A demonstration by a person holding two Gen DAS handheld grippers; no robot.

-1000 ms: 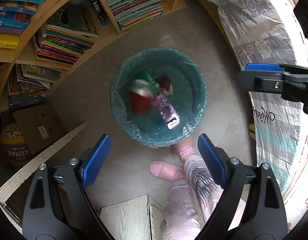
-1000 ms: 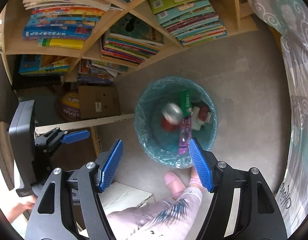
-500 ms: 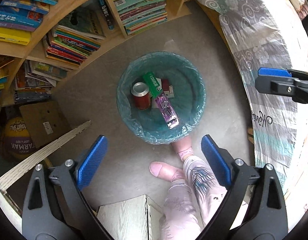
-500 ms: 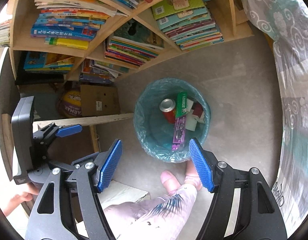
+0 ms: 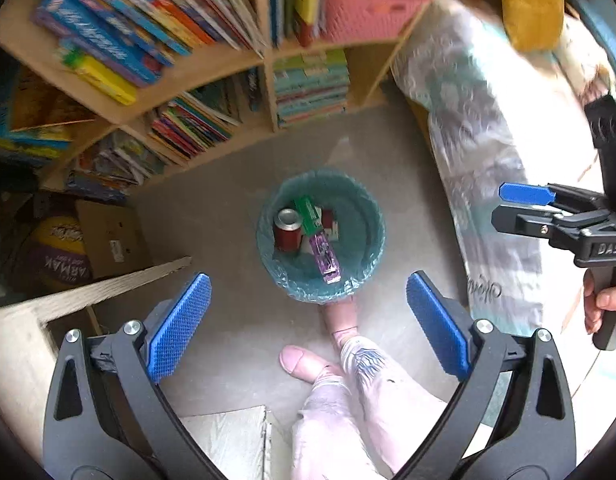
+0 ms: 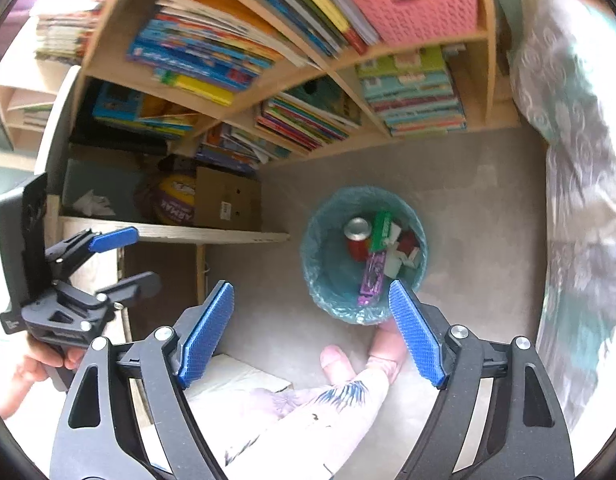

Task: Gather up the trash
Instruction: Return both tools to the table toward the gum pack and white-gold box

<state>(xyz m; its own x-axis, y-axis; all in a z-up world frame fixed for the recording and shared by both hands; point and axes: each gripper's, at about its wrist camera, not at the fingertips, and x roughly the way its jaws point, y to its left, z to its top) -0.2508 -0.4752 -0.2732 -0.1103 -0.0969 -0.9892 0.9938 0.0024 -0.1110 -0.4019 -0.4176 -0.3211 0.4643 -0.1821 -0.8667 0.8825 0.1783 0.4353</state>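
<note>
A round bin with a teal liner (image 5: 367,216) (image 6: 319,248) stands on the grey floor below both grippers. Inside lie a red can (image 5: 288,230) (image 6: 357,236), a green packet (image 5: 306,214) (image 6: 380,230), a purple wrapper (image 5: 325,256) (image 6: 372,276) and small red and white scraps (image 5: 329,222) (image 6: 403,248). My left gripper (image 5: 308,324) is open and empty, high above the bin; it also shows in the right wrist view (image 6: 124,256). My right gripper (image 6: 311,336) is open and empty; it shows at the right edge of the left wrist view (image 5: 523,204).
A wooden bookshelf (image 5: 264,92) (image 6: 327,76) full of books stands behind the bin, with a pink basket (image 6: 419,4). A cardboard box (image 6: 228,200) and a ball (image 6: 176,200) sit left under a wooden board (image 6: 212,234). Patterned bedding (image 5: 479,168) (image 6: 579,208) hangs at right. The person's feet (image 5: 308,360) are below the bin.
Both grippers have risen away from the bin, which looks smaller now. The can has settled upright in the bin. Both stay open.
</note>
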